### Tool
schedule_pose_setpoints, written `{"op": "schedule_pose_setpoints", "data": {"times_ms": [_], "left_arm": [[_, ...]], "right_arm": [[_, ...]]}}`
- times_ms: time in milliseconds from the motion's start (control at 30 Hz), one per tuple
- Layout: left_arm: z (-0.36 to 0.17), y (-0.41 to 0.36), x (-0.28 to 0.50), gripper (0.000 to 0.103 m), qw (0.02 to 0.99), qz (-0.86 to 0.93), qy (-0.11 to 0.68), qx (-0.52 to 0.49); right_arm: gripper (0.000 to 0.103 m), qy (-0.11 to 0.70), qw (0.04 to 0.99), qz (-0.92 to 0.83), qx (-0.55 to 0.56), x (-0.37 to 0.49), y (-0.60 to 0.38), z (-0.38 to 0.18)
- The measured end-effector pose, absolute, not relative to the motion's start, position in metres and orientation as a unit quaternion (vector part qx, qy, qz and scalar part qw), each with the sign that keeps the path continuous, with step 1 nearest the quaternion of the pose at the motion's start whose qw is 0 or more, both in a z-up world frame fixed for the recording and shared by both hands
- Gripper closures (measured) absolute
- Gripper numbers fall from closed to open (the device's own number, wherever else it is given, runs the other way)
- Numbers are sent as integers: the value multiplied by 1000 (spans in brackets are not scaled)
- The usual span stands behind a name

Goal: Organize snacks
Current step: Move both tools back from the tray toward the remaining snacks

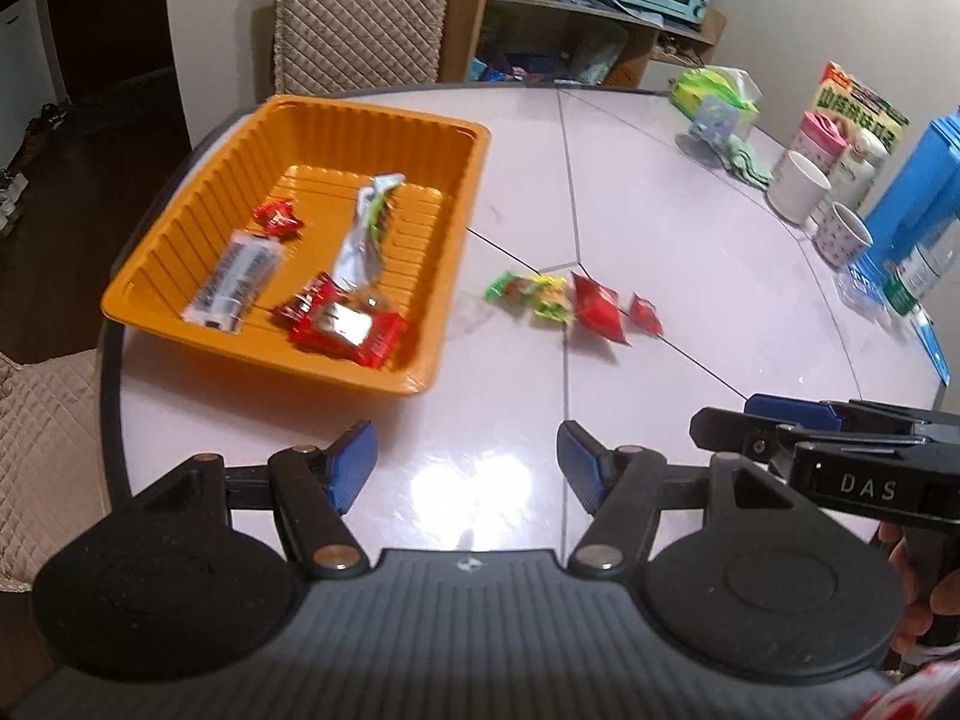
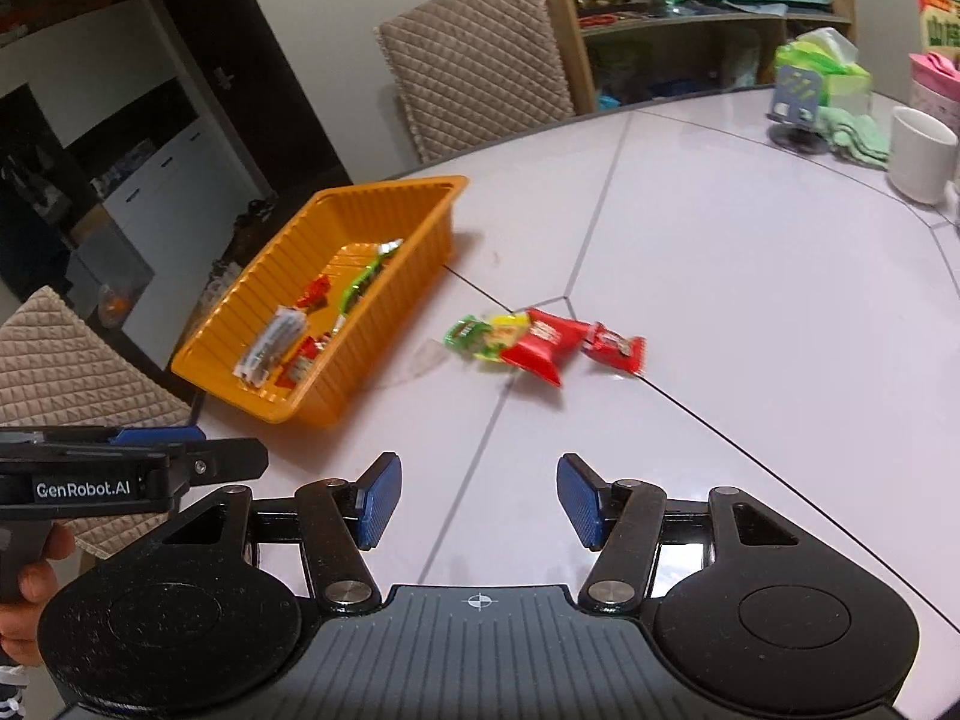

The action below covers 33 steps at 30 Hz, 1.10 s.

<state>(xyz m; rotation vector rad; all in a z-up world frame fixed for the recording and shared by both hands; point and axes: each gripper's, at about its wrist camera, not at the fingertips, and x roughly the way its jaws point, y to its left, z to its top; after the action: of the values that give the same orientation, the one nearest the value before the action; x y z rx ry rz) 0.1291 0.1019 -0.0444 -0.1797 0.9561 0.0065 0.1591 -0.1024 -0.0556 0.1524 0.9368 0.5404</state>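
Four wrapped snacks lie in the orange tray (image 1: 180,228) in the left wrist view: a small red candy (image 1: 278,218), a silver bar (image 1: 235,280), a long silver-green packet (image 1: 364,228) and a red packet (image 1: 345,324). The left tongs (image 1: 467,465) hover over the desk (image 1: 690,276), spread wide and empty. Right of the tray, loose on the desk, sit a green-yellow packet (image 1: 531,294) and two red packets (image 1: 600,307).

From the right wrist, the right tongs (image 2: 478,501) hang wide and empty above the desk (image 2: 750,300). The tray (image 2: 384,294) stands left of the loose snacks (image 2: 540,345), which touch one another.
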Motion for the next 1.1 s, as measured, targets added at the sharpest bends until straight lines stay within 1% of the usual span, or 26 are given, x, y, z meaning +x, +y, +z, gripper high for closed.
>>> {"op": "schedule_pose_setpoints", "data": {"times_ms": [333,667,733,833,1100], "left_arm": [[-51,71,127,41,881,-9,466,-79],[-55,50,148,41,890,-22,449,-70],[-56,46,156,47,893,-25,443,-66],[-57,43,170,51,896,-33,438,-58],[-66,41,212,52,900,-26,434,-45]], "right_arm": [[45,451,860,224,82,150,-133,-58],[45,449,869,185,97,160,-160,-62],[45,447,871,179,101,163,-165,-62],[45,445,872,171,108,170,-171,-62],[45,449,871,154,123,190,-182,-69]]}}
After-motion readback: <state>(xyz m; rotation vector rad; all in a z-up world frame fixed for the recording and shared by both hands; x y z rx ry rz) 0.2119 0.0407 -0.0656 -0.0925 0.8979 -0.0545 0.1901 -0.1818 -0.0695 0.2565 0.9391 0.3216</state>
